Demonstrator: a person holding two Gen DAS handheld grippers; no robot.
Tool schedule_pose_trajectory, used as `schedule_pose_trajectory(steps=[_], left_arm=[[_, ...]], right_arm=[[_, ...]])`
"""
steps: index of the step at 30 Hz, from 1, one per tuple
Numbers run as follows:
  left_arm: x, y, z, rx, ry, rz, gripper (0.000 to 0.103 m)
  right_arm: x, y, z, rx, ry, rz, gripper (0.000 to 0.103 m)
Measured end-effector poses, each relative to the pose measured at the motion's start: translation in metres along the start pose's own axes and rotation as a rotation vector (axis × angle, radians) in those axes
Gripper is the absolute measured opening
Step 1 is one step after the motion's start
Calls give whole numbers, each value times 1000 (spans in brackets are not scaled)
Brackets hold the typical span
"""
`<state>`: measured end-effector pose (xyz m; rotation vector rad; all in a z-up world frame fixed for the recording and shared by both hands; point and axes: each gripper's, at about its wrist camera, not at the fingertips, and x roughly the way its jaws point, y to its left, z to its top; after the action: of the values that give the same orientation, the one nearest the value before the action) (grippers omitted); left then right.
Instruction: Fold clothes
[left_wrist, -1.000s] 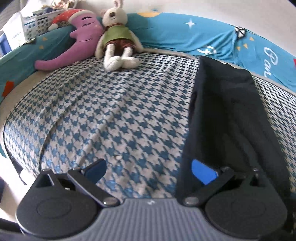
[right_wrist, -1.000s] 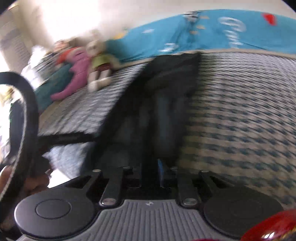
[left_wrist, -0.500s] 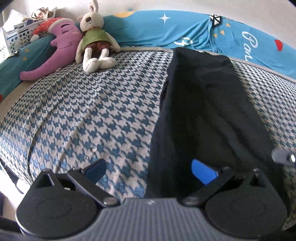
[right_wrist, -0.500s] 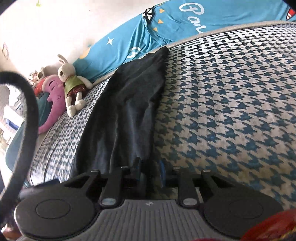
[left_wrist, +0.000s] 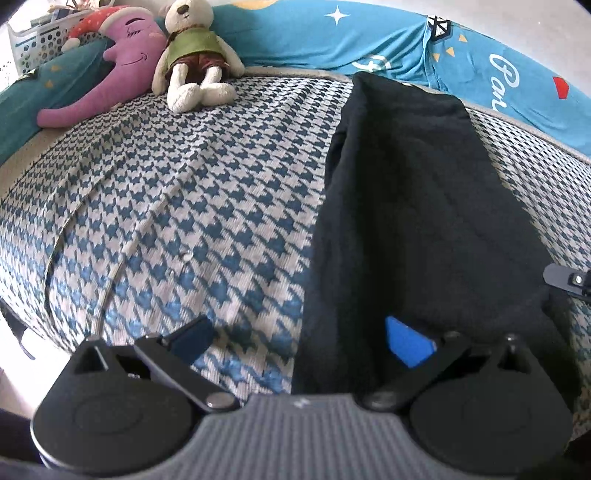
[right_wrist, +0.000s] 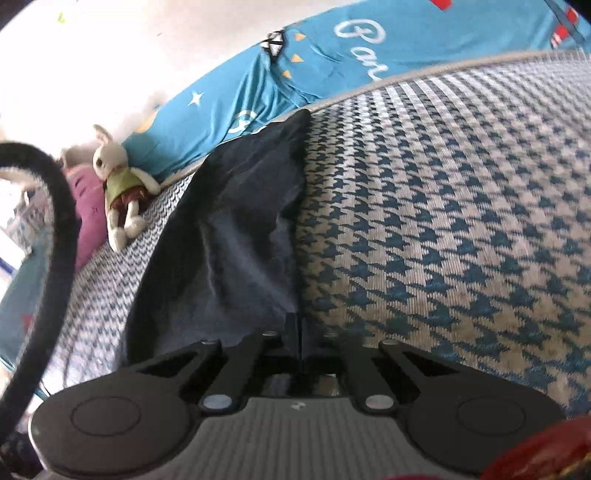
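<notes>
A long black fabric garment (left_wrist: 424, 206) lies lengthwise on the blue-and-white houndstooth bed cover (left_wrist: 177, 206), its far end reaching the turquoise printed bedding (left_wrist: 332, 40) at the wall. The left gripper (left_wrist: 299, 336) stands wide open over the garment's near left edge (one blue pad above the cloth). The right gripper (right_wrist: 298, 325) has just pinched fully together at the garment's near right edge. A cream plush rabbit (left_wrist: 194, 51) and purple moon-shaped pillow (left_wrist: 110, 74) sit far left.

Houndstooth bedspread (left_wrist: 177, 206) covers the bed. At its far edge sits a bunny plush (left_wrist: 194, 55), purple moon pillow (left_wrist: 110, 77) just beside it, teal star-print cover (left_wrist: 332, 37) behind.
</notes>
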<state>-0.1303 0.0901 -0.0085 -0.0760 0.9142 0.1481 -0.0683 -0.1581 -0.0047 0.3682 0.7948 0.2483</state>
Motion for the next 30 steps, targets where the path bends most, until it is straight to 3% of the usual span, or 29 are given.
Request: schedule_pose_trajectory(steps=[4, 7, 13, 16, 24, 28, 29, 30], left_arm=[[-4, 1, -6, 5, 14, -4, 103], [-7, 2, -10, 1, 26, -11, 103], [-10, 0, -14, -1, 30, -6, 103], [-11, -1, -14, -2, 28, -5, 103], [-11, -2, -14, -4, 23, -5, 103], [-11, 0, -13, -4, 23, -8, 103], [-11, 0, -13, -4, 23, -8, 103], [-11, 0, -13, -4, 22, -7, 103]], right_arm=[[-11, -6, -1, 46, 29, 25, 3], [-24, -12, -4, 75, 58, 59, 9], [-45, -16, -16, 49, 96, 152, 10], [-52, -14, -25, 29, 120, 182, 20], [-53, -3, -40, -48, 169, 188, 32], [-52, 3, -45, -100, 169, 160, 31], [-52, 4, -47, -118, 169, 148, 28], [-52, 6, -48, -136, 170, 137, 15]])
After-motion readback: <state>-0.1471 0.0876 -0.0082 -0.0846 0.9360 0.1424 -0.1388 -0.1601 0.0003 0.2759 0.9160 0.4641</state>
